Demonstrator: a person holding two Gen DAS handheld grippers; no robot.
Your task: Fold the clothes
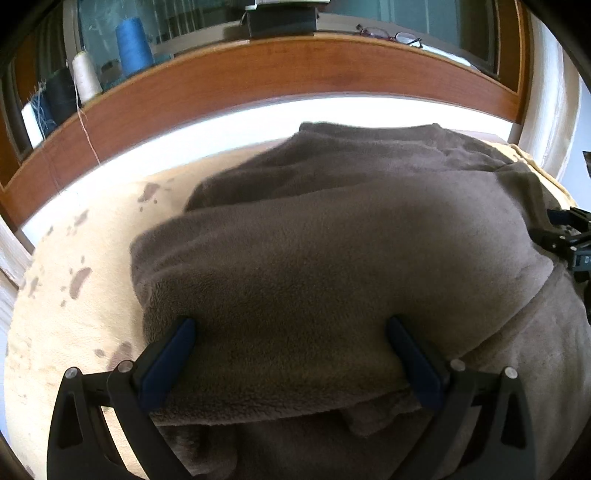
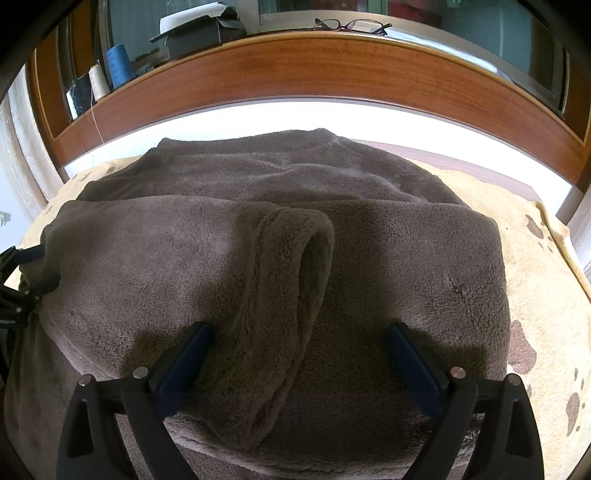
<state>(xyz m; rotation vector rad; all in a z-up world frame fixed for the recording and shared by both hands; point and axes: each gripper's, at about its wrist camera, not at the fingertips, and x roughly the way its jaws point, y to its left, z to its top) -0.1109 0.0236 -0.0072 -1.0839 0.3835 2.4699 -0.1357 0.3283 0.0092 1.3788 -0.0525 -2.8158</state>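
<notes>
Between the spread-wide right gripper (image 2: 299, 339), a folded sleeve (image 2: 284, 295) runs lengthwise on the brown fleece garment (image 2: 406, 258); left gripper (image 1: 291, 332) equally open, holding nothing.

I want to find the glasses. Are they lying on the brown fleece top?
No, the glasses lie up on the wooden headboard ledge, away from the brown fleece top.
</notes>
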